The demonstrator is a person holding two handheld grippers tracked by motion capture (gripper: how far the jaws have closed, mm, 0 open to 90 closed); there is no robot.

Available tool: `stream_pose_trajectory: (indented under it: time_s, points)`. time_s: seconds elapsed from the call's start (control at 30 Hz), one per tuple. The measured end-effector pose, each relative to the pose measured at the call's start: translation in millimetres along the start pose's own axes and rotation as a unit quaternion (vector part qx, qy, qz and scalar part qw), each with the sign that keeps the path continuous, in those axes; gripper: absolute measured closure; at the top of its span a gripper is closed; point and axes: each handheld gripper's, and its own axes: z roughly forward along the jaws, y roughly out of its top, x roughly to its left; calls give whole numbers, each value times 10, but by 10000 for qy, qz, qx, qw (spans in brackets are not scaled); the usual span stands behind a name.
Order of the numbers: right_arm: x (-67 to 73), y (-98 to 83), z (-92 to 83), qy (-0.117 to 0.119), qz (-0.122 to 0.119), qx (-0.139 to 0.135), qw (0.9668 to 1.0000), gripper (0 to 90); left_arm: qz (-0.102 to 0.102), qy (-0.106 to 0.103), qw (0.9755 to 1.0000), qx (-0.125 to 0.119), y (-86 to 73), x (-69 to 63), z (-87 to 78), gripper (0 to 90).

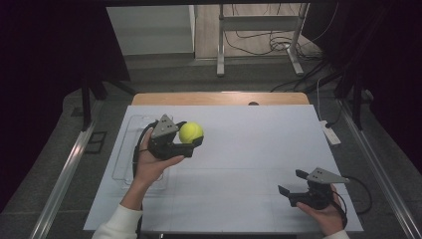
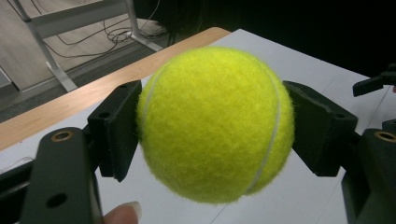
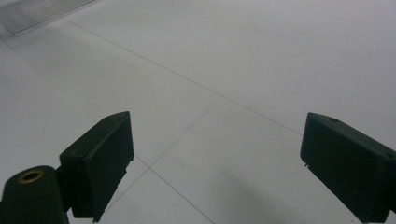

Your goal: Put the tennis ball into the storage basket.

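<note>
tennis ball (image 1: 191,132) sits clamped between the pads of the left gripper (image 1: 191,142), lifted over the white table (image 1: 259,149) beside a clear tray (image 1: 124,159), while the right gripper (image 1: 293,185), jaws wide and empty, waits well apart.

A big white sheet (image 1: 239,164) covers the table (image 1: 219,98). The table's brown wooden edge shows at the far side. Thin lines cross the white top. A clear plastic tray (image 1: 125,149) lies flat near its left edge.
</note>
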Motion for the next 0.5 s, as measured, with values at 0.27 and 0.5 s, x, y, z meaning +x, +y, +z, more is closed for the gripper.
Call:
stream_pose_trajectory:
  time_s: [0.27, 0.5]
  points:
    - [1, -1, 0, 8, 5, 7, 10000, 98, -47, 63, 10000, -24, -7, 41, -20, 256]
    - [1, -2, 1, 11, 10, 7, 10000, 98, -96, 128, 9999, -33, -15, 73, -28, 256]
